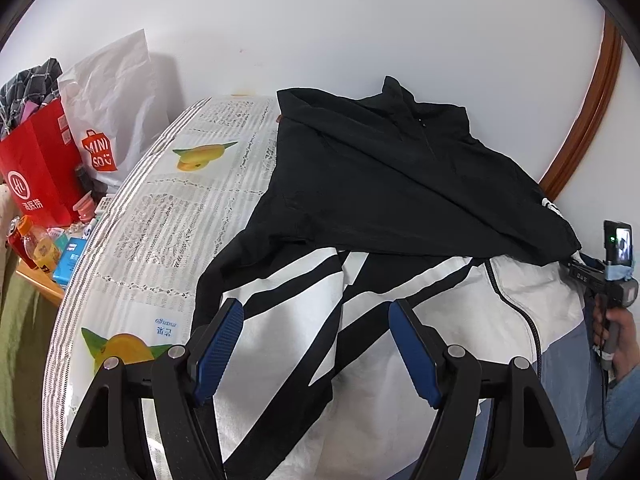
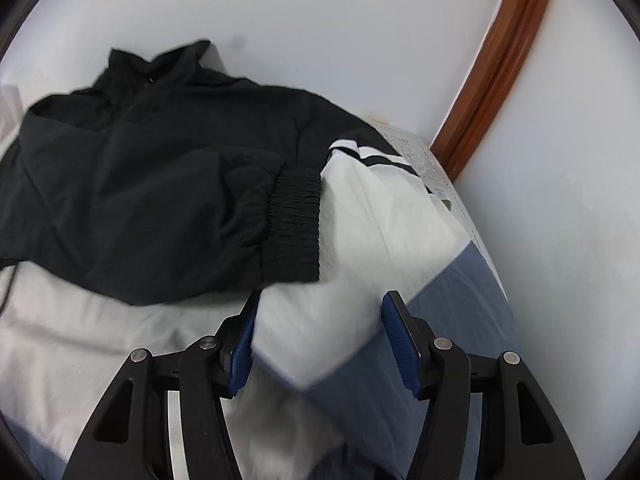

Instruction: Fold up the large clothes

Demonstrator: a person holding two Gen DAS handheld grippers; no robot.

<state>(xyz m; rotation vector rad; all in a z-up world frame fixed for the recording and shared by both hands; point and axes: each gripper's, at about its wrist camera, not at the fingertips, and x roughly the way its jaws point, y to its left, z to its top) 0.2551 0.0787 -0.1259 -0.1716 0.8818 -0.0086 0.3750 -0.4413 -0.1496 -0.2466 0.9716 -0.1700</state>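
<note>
Lying across the bed, the jacket has its black upper part and collar toward the wall and its white and blue lower part nearer the cameras. 1 black sleeve is folded across the body, its ribbed cuff resting on white cloth.

The left gripper hovers over the white part with black stripes, its 2 blue pads spread wide and nothing between them.

The right gripper is over the white-and-blue part; a fold of that cloth lies between its fingers. The left pad seems to touch the fold, the right pad stands clear of it, so the jaws are parted and not pinching. In the left wrist view the hand holding this gripper shows at the right edge.

A red bag, a white bag and bottles sit beside the bed.
</note>
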